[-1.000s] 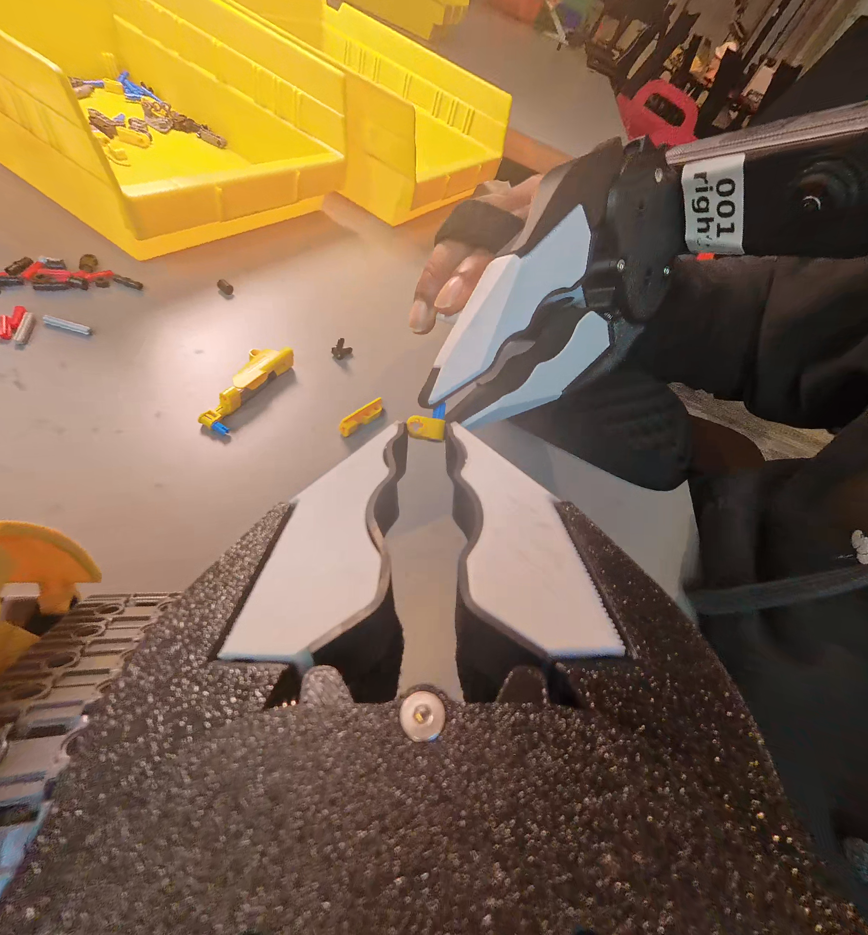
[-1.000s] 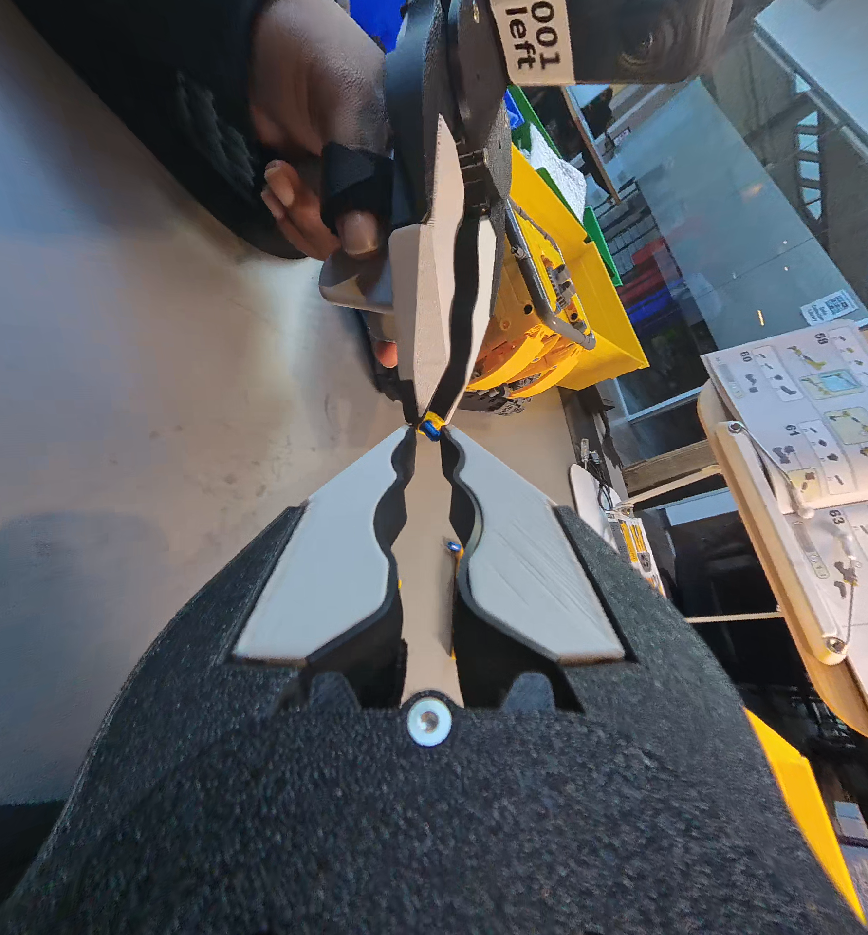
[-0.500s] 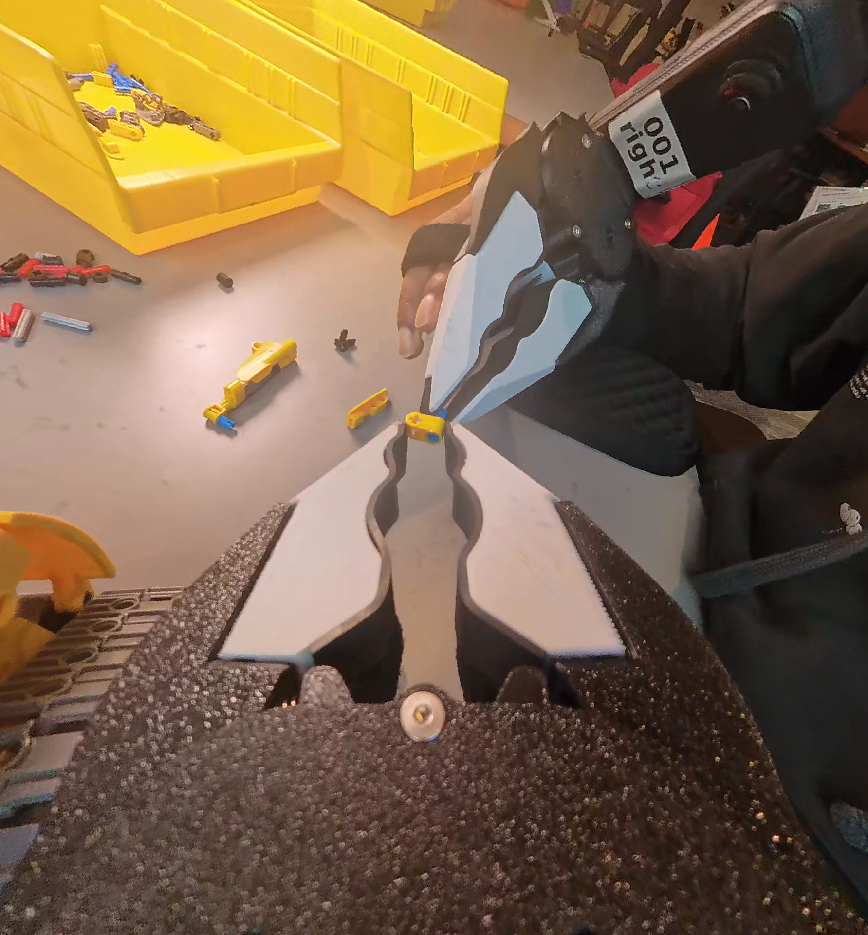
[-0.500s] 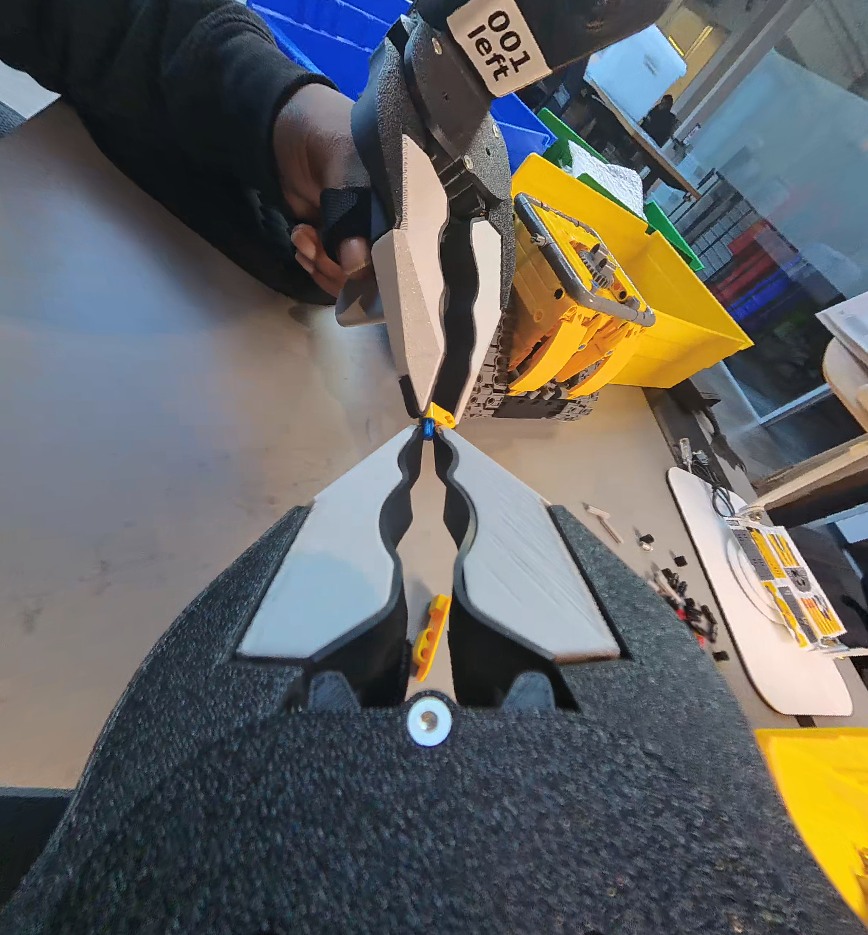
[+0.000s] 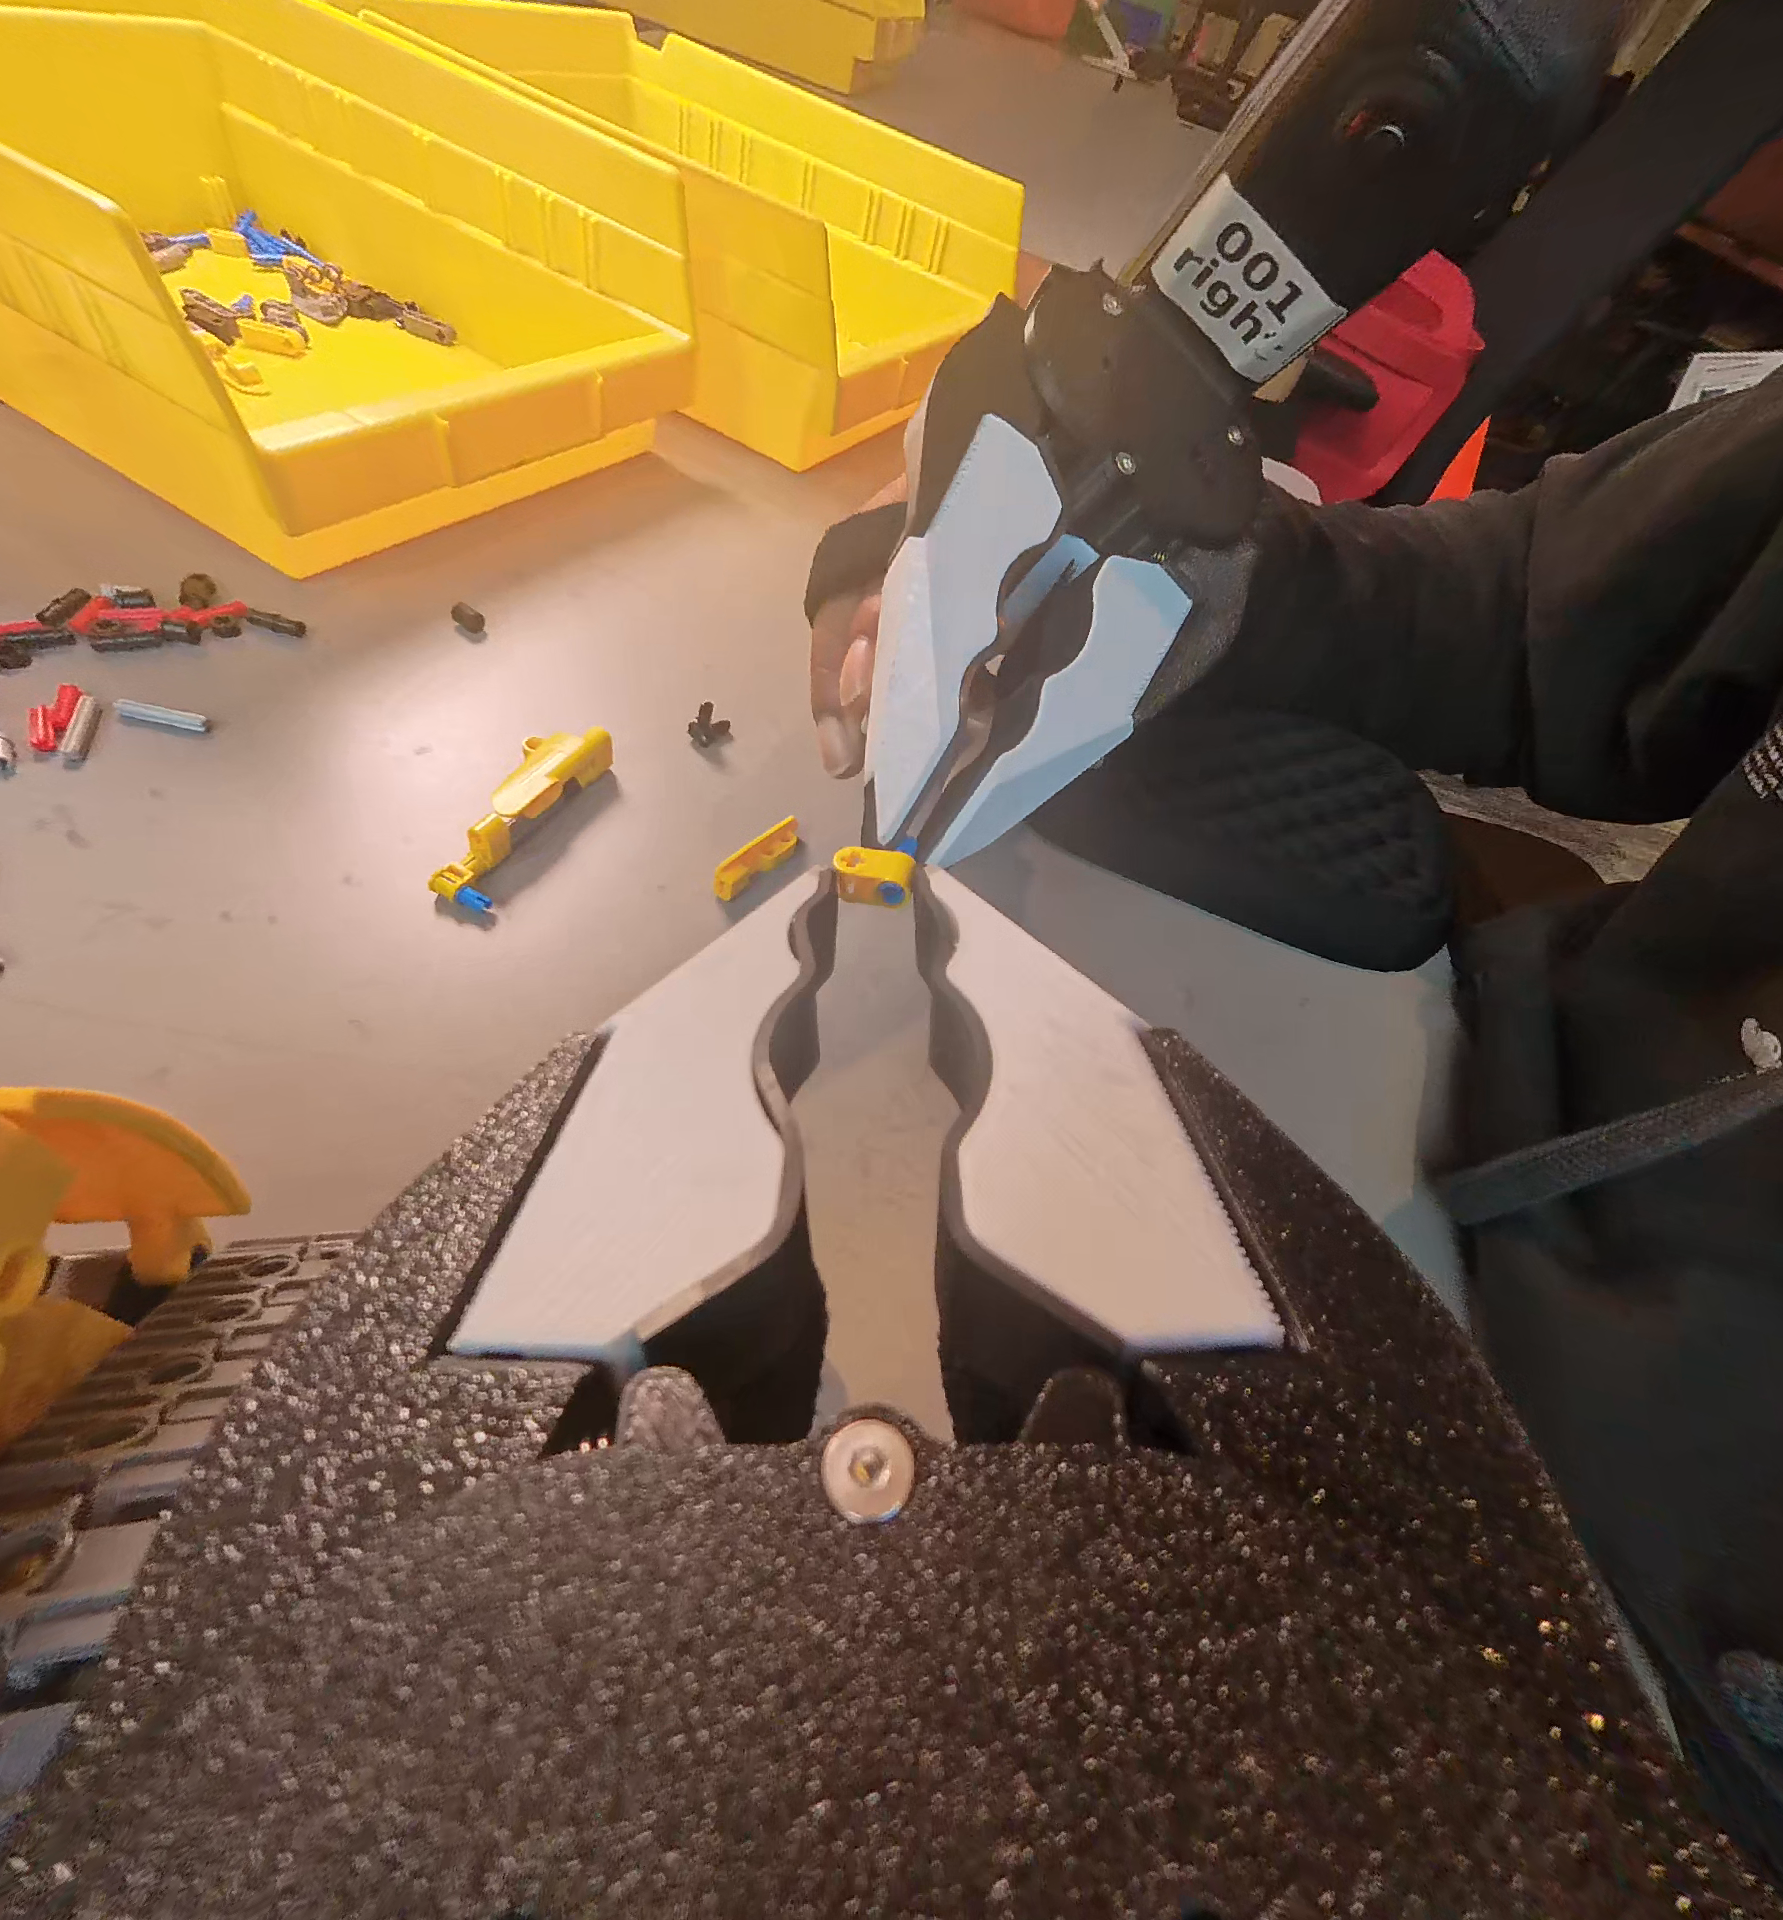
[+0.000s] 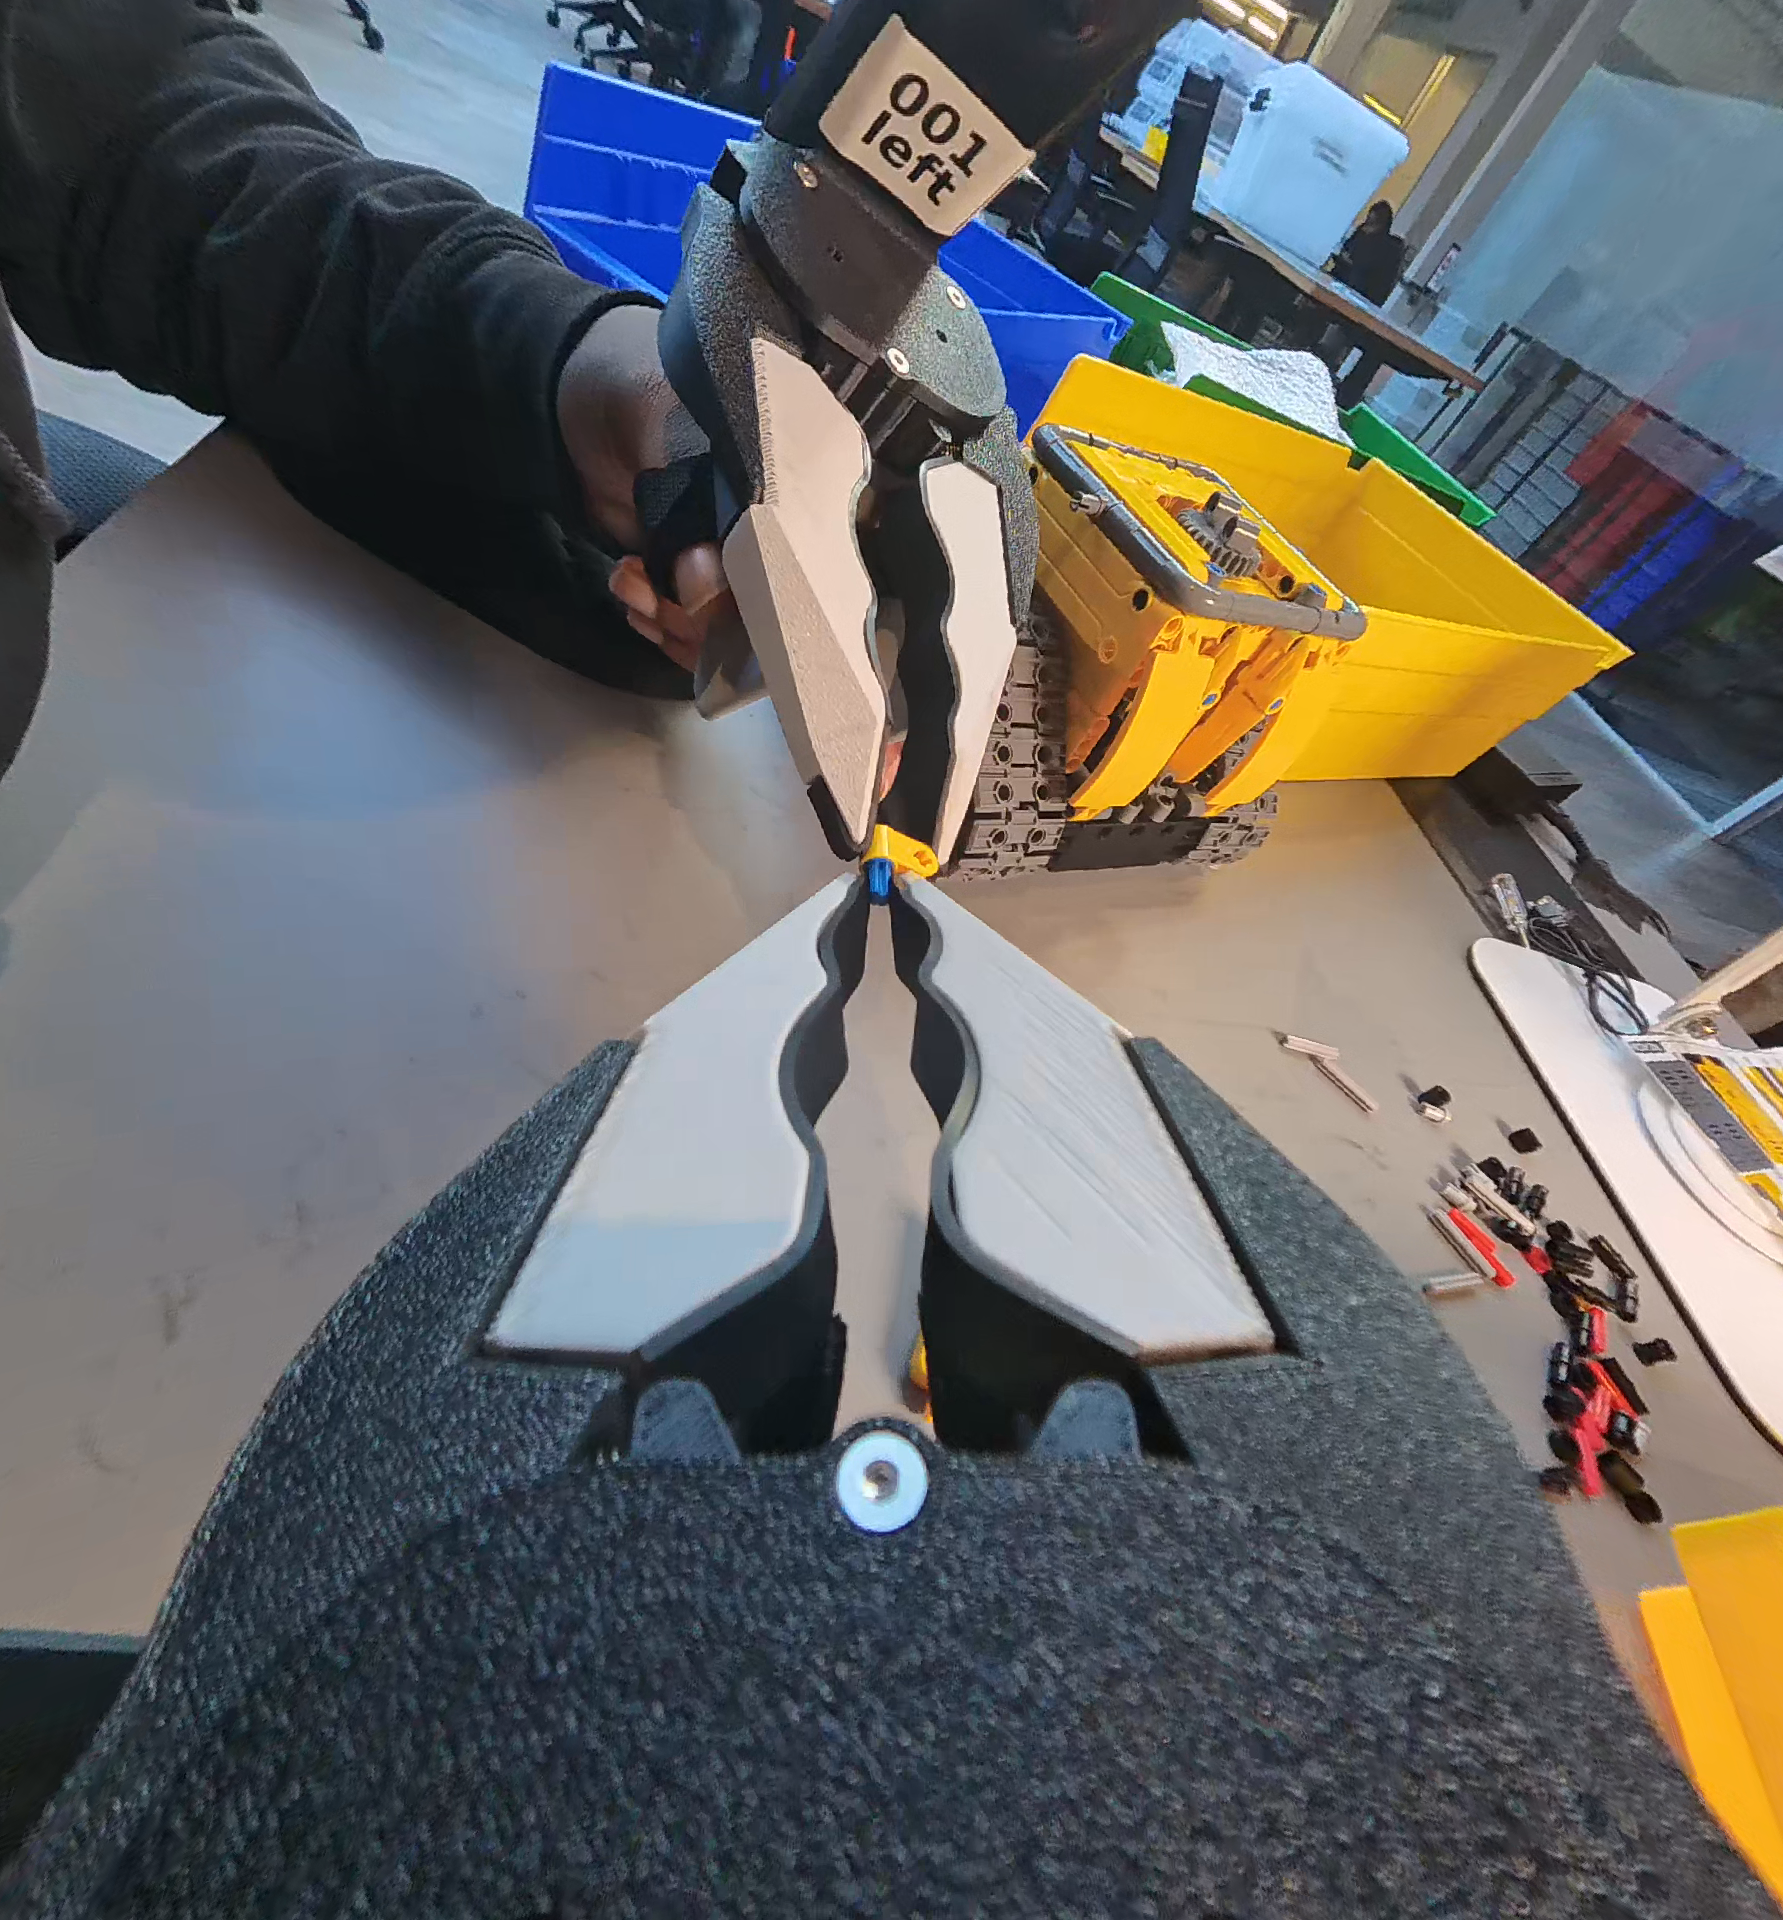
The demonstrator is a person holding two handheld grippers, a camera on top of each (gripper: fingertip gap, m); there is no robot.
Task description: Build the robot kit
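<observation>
My left gripper (image 5: 871, 883) is shut on a small yellow connector piece (image 5: 863, 890) and holds it above the grey table (image 5: 243, 987). My right gripper (image 6: 876, 883) is shut on a short blue pin (image 6: 878, 881), whose end sits in the yellow connector (image 6: 905, 852). The two grippers meet tip to tip. In the left wrist view the right gripper (image 5: 902, 847) comes down steeply from the upper right, with the blue pin (image 5: 905, 847) at its tips. In the right wrist view the left gripper (image 6: 892, 831) comes down from above.
Yellow bins (image 5: 471, 436) with small parts stand at the back. Loose red, black and grey parts (image 5: 87, 644), a yellow sub-assembly (image 5: 528, 795) and a small yellow beam (image 5: 755, 857) lie on the table. A yellow tracked model (image 6: 1178, 644) stands behind the left gripper. A white board (image 6: 1593, 1091) carries printed sheets.
The grippers stay tip to tip with the pin in the connector. The right gripper has swung from nearly level to steeply upright, and the left one has tilted a little.
</observation>
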